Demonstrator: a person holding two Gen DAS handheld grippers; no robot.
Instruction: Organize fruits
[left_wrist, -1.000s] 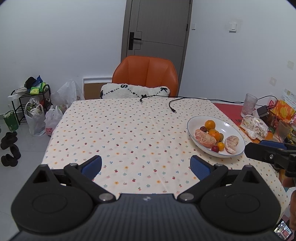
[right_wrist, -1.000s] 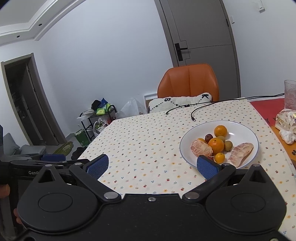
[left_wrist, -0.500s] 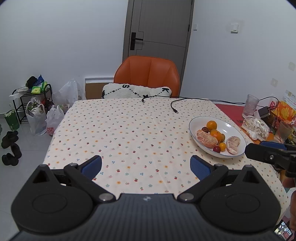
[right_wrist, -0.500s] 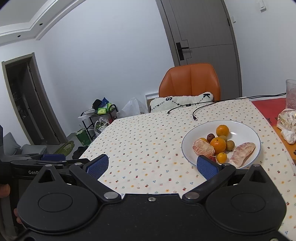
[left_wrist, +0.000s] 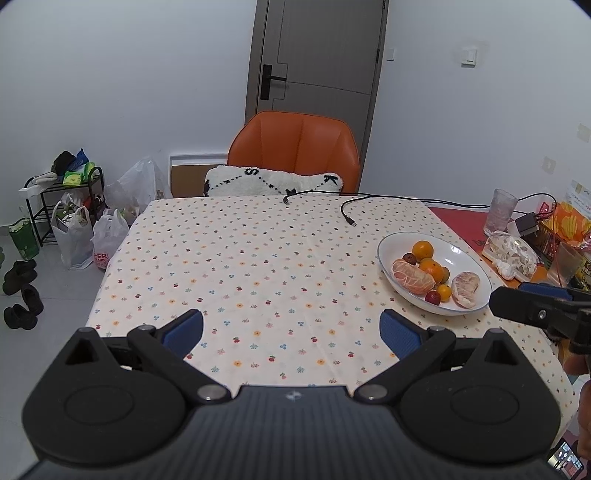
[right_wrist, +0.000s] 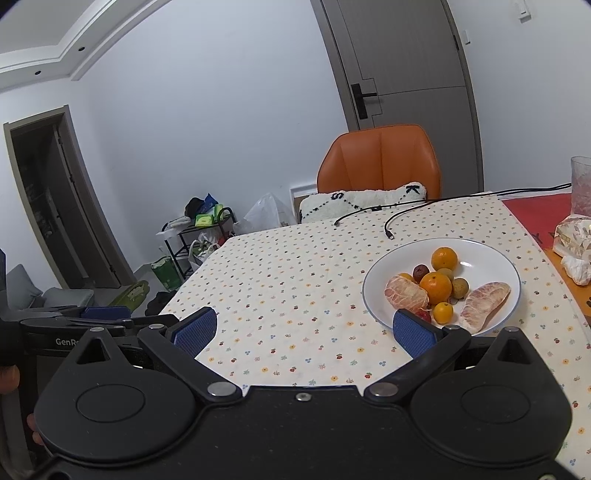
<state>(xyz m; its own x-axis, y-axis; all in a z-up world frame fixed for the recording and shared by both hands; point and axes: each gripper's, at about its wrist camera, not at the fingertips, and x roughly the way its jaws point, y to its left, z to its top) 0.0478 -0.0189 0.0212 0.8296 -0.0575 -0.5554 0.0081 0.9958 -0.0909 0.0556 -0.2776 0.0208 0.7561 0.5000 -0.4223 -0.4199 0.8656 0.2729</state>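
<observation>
A white plate (left_wrist: 466, 258) (right_wrist: 491, 258) sits on the right half of the dotted tablecloth. It holds two oranges (left_wrist: 422, 249) (right_wrist: 444, 258), two peeled pomelo pieces (left_wrist: 413, 281) (right_wrist: 484, 300), a small yellow citrus and some small dark and green fruits. My left gripper (left_wrist: 291, 332) hangs open over the table's near edge, left of the plate, with nothing between its fingers. My right gripper (right_wrist: 303, 331) is open too, its right finger just in front of the plate's near rim. In the left wrist view the right gripper (left_wrist: 539, 308) pokes in beside the plate.
An orange chair (left_wrist: 295, 155) with a white cushion stands at the far side. A black cable (left_wrist: 349, 210) lies on the cloth behind the plate. A glass (left_wrist: 498, 212), a charger and food bags (left_wrist: 511, 253) crowd the red mat at right. Bags and shoes sit on the floor at left.
Both grippers have drawn back and up a little, so the plate looks slightly farther off. Both stay open and the fruit has not moved.
</observation>
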